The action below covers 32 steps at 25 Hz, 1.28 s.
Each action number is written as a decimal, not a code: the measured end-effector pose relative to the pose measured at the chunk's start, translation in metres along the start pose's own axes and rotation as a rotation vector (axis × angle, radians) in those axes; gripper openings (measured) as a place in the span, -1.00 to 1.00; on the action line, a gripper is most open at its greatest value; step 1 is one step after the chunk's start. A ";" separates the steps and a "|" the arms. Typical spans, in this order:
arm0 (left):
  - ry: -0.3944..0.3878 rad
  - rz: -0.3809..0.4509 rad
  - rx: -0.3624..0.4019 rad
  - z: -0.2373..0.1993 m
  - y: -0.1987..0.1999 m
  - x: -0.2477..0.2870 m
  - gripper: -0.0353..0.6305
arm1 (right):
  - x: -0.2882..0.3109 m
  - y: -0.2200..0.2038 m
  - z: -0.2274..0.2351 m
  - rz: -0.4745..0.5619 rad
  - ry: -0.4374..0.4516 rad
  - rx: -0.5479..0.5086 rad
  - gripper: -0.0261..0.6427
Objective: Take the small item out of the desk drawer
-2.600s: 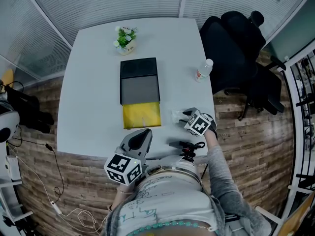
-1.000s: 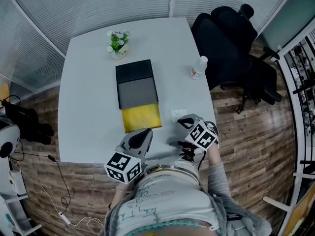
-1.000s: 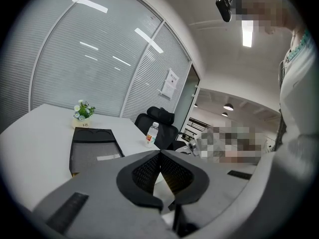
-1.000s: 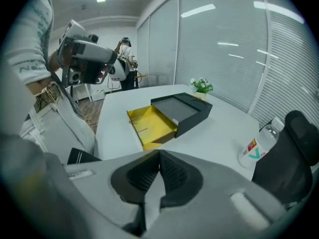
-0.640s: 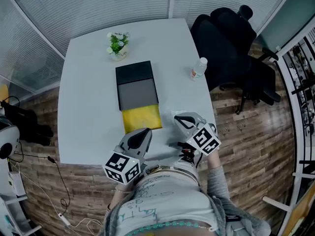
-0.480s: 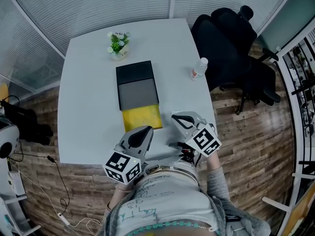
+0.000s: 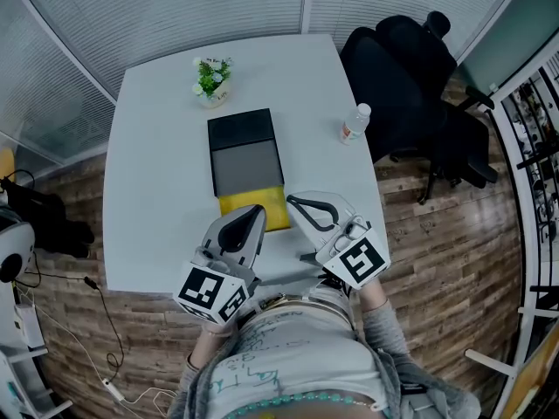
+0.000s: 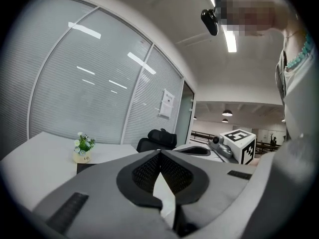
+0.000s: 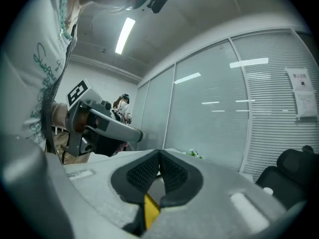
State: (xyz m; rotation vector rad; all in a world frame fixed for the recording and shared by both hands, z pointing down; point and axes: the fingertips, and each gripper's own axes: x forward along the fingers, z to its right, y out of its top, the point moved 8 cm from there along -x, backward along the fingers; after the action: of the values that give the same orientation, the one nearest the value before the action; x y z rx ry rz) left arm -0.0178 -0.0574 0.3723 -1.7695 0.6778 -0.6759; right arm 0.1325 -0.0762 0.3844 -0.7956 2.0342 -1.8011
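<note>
A dark flat box (image 7: 244, 147) lies mid-table, its yellow drawer (image 7: 271, 206) pulled out toward me; a strip of the same yellow drawer (image 9: 148, 207) shows under my right jaws. Both grippers hover side by side above the table's near edge, pointing roughly level toward the box. My left gripper (image 7: 253, 209) (image 8: 159, 152) is shut with nothing in it. My right gripper (image 7: 291, 201) (image 9: 159, 153) is shut too, tips touching, empty. The small clear item that lay on the table right of the drawer is hidden under the right gripper.
A small potted plant (image 7: 212, 75) stands behind the box. A plastic bottle (image 7: 355, 122) stands near the table's right edge, next to a black office chair (image 7: 410, 68). Glass walls with blinds close the far side. Cables lie on the wooden floor at left.
Both grippers have risen, the right one much more. It tilted up to level and swung left, covering the spot where the small clear item lay. The drawer stays pulled out.
</note>
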 end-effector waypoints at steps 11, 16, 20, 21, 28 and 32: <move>0.061 0.123 0.063 0.002 0.019 -0.007 -0.90 | 0.016 0.031 -0.016 0.071 0.017 -0.003 -0.91; 0.065 0.116 0.046 0.000 0.013 -0.008 -0.90 | 0.021 0.032 -0.021 0.083 0.006 0.024 -0.91; 0.069 0.108 0.050 -0.003 0.010 -0.007 -0.90 | 0.026 0.028 -0.023 0.078 0.011 0.016 -0.91; 0.069 0.106 0.050 -0.003 0.010 -0.007 -0.90 | 0.026 0.028 -0.023 0.078 0.012 0.016 -0.91; 0.059 0.095 0.041 -0.006 0.009 -0.006 -0.90 | 0.027 0.026 -0.022 0.054 0.002 0.022 -0.91; 0.054 0.091 0.035 -0.006 0.008 -0.004 -0.90 | 0.028 0.023 -0.021 0.026 0.006 0.012 -0.92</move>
State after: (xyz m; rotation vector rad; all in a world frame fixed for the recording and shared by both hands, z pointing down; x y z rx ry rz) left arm -0.0262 -0.0605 0.3661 -1.6825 0.7742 -0.6714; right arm 0.0937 -0.0738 0.3689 -0.7576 2.0264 -1.8013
